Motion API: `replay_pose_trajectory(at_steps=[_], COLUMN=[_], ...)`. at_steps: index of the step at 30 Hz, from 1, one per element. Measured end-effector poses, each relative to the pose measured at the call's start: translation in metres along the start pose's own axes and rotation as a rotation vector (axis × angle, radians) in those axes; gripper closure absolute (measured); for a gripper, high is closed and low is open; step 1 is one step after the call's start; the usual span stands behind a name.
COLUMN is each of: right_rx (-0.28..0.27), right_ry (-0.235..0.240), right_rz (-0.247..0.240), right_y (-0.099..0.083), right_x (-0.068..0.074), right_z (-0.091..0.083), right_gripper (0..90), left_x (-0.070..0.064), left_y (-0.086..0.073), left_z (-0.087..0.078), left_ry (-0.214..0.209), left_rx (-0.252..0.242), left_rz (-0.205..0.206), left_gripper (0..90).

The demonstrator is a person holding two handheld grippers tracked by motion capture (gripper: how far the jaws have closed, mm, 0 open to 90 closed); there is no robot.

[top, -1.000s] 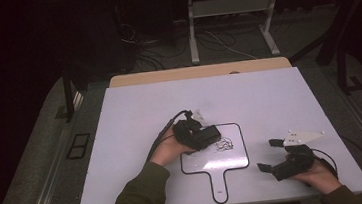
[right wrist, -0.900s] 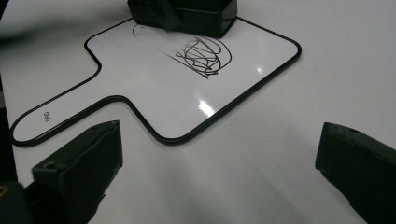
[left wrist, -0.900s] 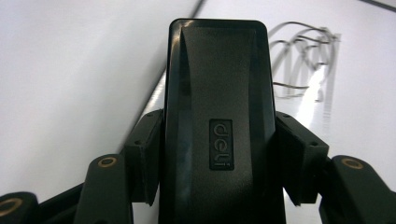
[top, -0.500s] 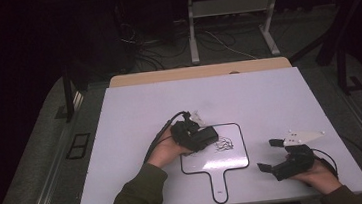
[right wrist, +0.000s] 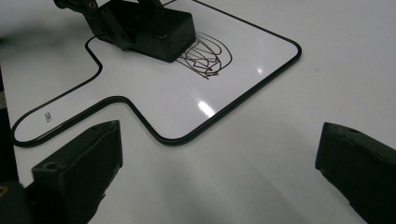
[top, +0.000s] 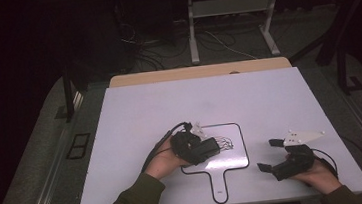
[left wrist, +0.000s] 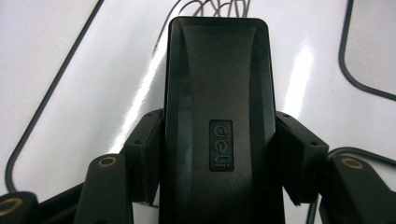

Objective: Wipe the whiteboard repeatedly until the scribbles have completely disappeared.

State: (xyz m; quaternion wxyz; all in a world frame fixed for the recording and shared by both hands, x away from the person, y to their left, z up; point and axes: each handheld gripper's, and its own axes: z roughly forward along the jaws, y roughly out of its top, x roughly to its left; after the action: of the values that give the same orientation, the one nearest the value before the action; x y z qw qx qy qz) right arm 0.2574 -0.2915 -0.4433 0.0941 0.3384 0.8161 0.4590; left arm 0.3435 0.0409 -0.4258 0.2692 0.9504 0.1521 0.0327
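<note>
The black eraser block (left wrist: pixel 217 126), marked "deli" on its top face, is clamped between the two jaws of the left tool (top: pixel 199 149), which press on its long sides. It lies flat on a small paddle-shaped whiteboard (top: pixel 235 161) with a thin black border and a short handle that points toward the person. The block's front end sits at the edge of a dark scribble (right wrist: pixel 205 58) of looping lines drawn on the board, and from the right gripper view the block (right wrist: pixel 154 28) touches the near side of those lines, most of which remain visible beyond it. The whiteboard rests on the white counter (top: pixel 169 103), toward the person's side and a little right of the middle. The left hand (top: pixel 167 159) grips the tool from behind, its cable curling back over the wrist. The right tool (top: pixel 269 156) is held low over the counter just to the right of the whiteboard, well apart from the eraser, with its jaws spread wide and nothing between them. A sleeve (top: pixel 133 202) of dark olive cloth covers the left forearm.
</note>
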Motion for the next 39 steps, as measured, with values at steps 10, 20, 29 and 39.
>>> replay_pose_trajectory(at_steps=[10, 20, 29, 39], right_rx=[0.003, 0.002, 0.0, -0.001], right_ry=[0.001, 0.001, -0.001, -0.001], right_rz=[0.004, 0.004, 0.004, 0.003], right_y=[0.0, 0.0, 0.0, 0.0], right_x=[0.0, 0.0, -0.001, 0.0], right_z=[0.0, 0.001, 0.0, 0.0], right_gripper=[0.0, 0.0, 0.0, 0.0], left_x=[0.033, 0.045, 0.019, 0.016], left_y=[-0.007, -0.01, -0.015, -0.019], left_z=[-0.004, -0.007, -0.01, -0.012], left_ry=[0.048, 0.083, 0.063, 0.056], left_rx=[-0.019, -0.01, 0.007, 0.007], left_rz=[-0.072, -0.1, -0.058, -0.05], left_gripper=[38.9, 38.9, 38.9, 38.9])
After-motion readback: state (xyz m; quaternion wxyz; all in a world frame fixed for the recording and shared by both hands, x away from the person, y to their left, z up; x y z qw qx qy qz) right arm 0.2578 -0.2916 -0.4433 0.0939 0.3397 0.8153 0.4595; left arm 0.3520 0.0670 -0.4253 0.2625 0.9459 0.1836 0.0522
